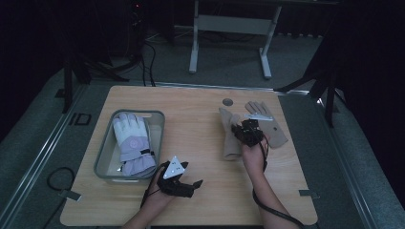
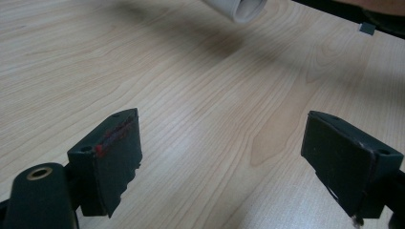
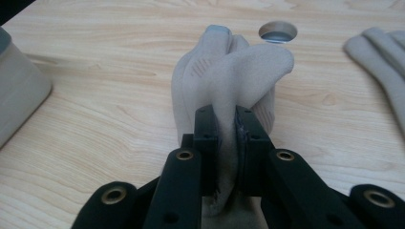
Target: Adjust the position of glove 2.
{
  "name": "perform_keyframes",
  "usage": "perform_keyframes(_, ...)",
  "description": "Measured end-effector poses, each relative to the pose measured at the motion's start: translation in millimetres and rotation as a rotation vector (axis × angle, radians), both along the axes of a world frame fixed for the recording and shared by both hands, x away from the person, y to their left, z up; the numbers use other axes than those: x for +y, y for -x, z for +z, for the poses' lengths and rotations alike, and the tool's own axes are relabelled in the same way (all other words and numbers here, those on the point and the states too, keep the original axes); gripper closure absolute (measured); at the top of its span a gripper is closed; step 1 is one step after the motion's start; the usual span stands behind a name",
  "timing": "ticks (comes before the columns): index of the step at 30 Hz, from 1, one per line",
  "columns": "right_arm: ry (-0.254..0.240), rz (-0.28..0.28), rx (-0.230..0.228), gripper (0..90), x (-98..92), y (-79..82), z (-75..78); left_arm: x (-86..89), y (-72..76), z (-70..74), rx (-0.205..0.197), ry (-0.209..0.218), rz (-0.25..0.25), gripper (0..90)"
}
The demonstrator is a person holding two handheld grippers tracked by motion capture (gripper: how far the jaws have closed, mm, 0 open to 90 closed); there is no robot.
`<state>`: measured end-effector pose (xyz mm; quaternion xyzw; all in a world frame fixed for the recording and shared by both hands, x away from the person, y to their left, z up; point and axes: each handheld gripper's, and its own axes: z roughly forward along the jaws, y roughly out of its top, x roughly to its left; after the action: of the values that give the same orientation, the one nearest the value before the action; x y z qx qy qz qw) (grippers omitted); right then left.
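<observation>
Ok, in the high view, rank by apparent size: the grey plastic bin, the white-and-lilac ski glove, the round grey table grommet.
1. Grey plastic bin.
2. White-and-lilac ski glove, lying inside it.
3. Round grey table grommet, by far the smallest.

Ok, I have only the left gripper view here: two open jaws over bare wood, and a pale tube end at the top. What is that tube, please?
Observer: It is the cuff of a beige glove; the right gripper is shut on it, with the fabric pinched between its jaws.
Operator: Is there a second beige glove?
Observer: Yes, the other beige glove lies flat on the table, just right of the held one.
Operator: And where would it go?
Observer: Probably the grey bin on the table's left side; a white and lilac glove already lies inside it.
Operator: Where is my gripper?
Observer: The left gripper is beside the bin's near right corner.
</observation>
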<state>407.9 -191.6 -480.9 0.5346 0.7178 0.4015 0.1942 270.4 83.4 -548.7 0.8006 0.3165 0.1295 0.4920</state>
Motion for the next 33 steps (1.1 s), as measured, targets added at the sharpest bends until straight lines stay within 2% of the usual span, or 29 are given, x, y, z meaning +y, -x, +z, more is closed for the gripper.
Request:
perform_keyframes(2,-0.016,-0.012,-0.008,81.1,0.2,4.8,4.8,0.0,0.0,-0.5,-0.003,-0.002,0.002,13.8)
perform_keyframes(3,-0.006,-0.018,-0.015,81.1,1.2,8.0,6.3,0.0,0.1,-0.9,-0.004,0.0,0.004,13.8)
perform_keyframes(6,-0.02,-0.04,-0.015,81.1,1.6,17.3,5.0,-0.8,0.2,-2.6,-0.007,0.001,0.008,13.8)
perform_keyframes(9,-0.011,-0.04,-0.004,81.1,3.6,23.0,-4.5,-1.9,1.2,-3.8,-0.014,-0.008,0.004,13.8)
perform_keyframes(13,0.0,-0.043,0.04,81.1,7.9,26.0,-22.0,-4.3,2.2,-6.2,-0.019,-0.025,-0.005,13.8)
perform_keyframes(14,0.0,-0.043,0.04,81.1,7.9,26.0,-22.0,-4.3,2.2,-6.2,-0.019,-0.025,-0.005,13.8)
perform_keyframes(16,0.016,-0.036,0.059,81.0,13.6,25.9,-33.4,-4.7,2.7,-6.3,-0.022,-0.025,-0.005,13.8)
perform_keyframes(24,0.035,-0.02,0.116,80.0,27.1,27.3,-58.7,-4.1,3.9,-6.1,-0.024,-0.023,-0.004,13.8)
perform_keyframes(27,0.024,-0.014,0.118,78.6,26.3,28.2,-64.2,-4.1,4.2,-6.2,-0.023,-0.025,-0.005,13.8)
perform_keyframes(33,0.064,0.012,0.104,73.4,34.3,34.1,-67.9,-4.2,4.2,-6.1,-0.023,-0.023,-0.004,13.8)
